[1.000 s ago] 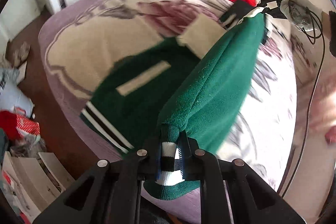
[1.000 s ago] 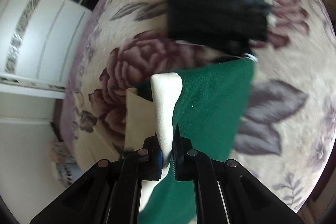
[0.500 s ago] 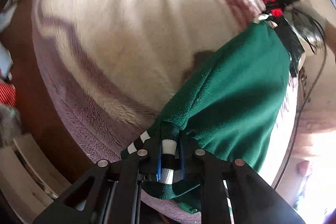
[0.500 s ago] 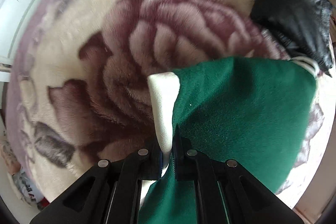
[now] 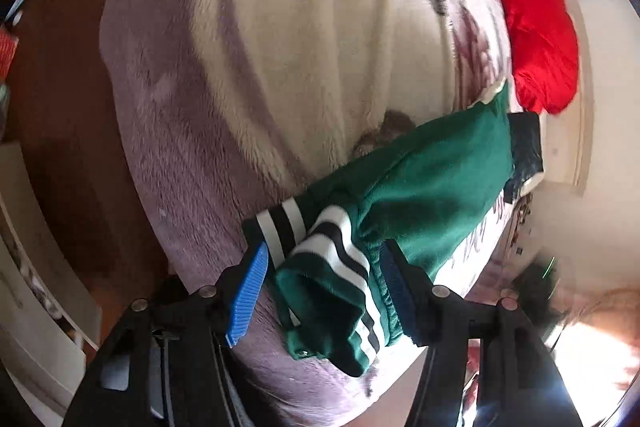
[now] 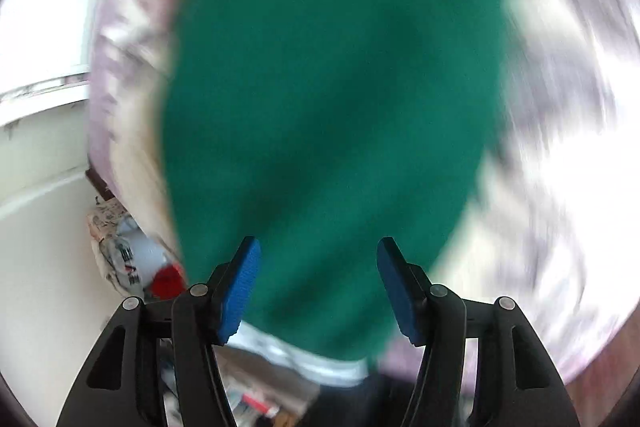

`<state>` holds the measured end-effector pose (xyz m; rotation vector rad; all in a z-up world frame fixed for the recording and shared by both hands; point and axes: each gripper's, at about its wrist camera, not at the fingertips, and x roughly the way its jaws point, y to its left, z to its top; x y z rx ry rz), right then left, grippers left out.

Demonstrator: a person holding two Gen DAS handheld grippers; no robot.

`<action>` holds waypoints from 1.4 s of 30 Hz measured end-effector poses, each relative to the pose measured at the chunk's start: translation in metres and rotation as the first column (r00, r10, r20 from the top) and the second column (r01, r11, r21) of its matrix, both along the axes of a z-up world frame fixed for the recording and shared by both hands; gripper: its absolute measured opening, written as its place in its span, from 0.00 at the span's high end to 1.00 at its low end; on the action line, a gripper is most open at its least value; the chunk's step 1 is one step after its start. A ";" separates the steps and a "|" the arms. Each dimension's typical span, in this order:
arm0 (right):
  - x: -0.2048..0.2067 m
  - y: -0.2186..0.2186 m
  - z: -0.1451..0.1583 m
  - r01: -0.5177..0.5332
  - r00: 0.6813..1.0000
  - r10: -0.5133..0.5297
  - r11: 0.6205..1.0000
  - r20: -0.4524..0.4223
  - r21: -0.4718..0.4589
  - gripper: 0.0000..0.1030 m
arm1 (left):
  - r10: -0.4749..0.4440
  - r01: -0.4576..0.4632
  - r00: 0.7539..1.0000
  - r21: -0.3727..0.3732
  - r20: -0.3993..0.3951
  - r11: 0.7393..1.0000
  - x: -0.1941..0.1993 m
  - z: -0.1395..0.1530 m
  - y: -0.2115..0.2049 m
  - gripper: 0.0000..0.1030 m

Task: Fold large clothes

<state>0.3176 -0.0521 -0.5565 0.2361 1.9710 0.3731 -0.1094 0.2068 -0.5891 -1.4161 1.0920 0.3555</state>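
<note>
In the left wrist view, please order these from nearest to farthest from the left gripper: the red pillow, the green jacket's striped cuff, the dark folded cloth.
1. Green jacket's striped cuff: between the open left gripper's fingers.
2. Dark folded cloth: upper right, beyond the jacket's far end.
3. Red pillow: far top right of the bed.

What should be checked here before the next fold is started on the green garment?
1. Left gripper released: ok, jaws apart.
2. Right gripper released: ok, jaws apart.
3. Green garment resting on the blanket: ok in the left view.
4. Striped cuff clear of the left jaws: not ok, it lies between them.
5. Fold edges aligned: cannot tell, the right view is blurred.
6. Garment away from the red pillow: ok.
</note>
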 end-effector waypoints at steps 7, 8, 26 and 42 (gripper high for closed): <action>-0.172 -0.083 -0.085 0.353 0.908 -0.312 0.929 -0.279 0.111 0.37 | -0.029 0.039 0.997 0.157 -0.071 0.987 0.028 -0.010 -0.024 0.72; -0.184 -0.084 -0.094 0.384 0.899 -0.336 0.914 -0.282 0.133 0.39 | -0.045 0.059 0.996 0.193 -0.076 0.979 0.031 -0.008 -0.025 0.86; -0.243 -0.056 -0.107 0.341 0.934 -0.325 0.935 -0.148 0.098 0.95 | -0.028 0.048 0.995 0.214 -0.098 0.976 0.028 -0.040 -0.001 0.94; -0.265 -0.070 -0.147 0.614 0.764 -0.462 0.736 -0.451 0.285 0.27 | -0.042 0.050 0.997 0.115 -0.069 0.992 -0.006 -0.008 -0.038 0.31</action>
